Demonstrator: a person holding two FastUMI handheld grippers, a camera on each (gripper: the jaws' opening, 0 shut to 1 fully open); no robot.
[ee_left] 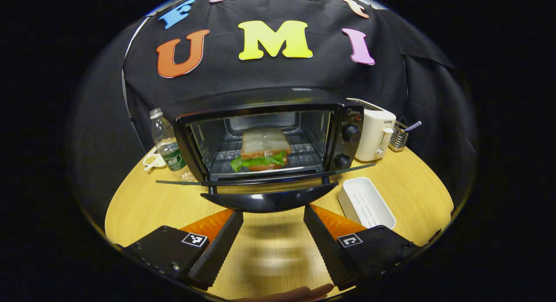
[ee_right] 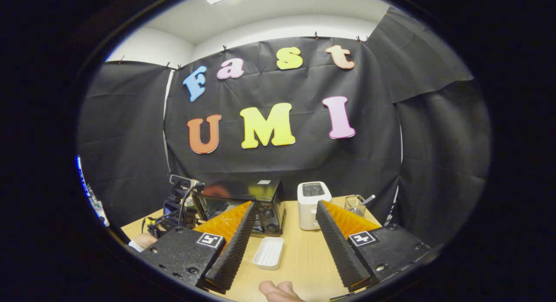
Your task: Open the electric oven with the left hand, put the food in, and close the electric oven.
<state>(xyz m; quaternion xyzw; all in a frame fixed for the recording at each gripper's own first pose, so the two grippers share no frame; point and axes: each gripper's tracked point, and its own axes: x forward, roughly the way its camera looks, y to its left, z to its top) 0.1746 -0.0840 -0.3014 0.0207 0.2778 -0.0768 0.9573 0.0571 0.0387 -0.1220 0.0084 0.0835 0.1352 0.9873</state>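
Oven (ee_left: 265, 141) at the table's (ee_left: 143, 202) back edge, door (ee_left: 269, 193) dropped open, nearly flat. Sandwich (ee_left: 264, 151) sits on the rack inside. Left gripper (ee_left: 273, 221) spread wide, holding nothing, just in front of the door handle. Right gripper (ee_right: 284, 232) also spread, empty, held back from the table; white tray (ee_right: 269, 252) between its fingers.

A black oven (ee_left: 269, 132) holds a brown-and-green sandwich (ee_left: 264, 150) on a tan wooden table (ee_left: 412, 180), beside a white tray (ee_left: 367, 203).
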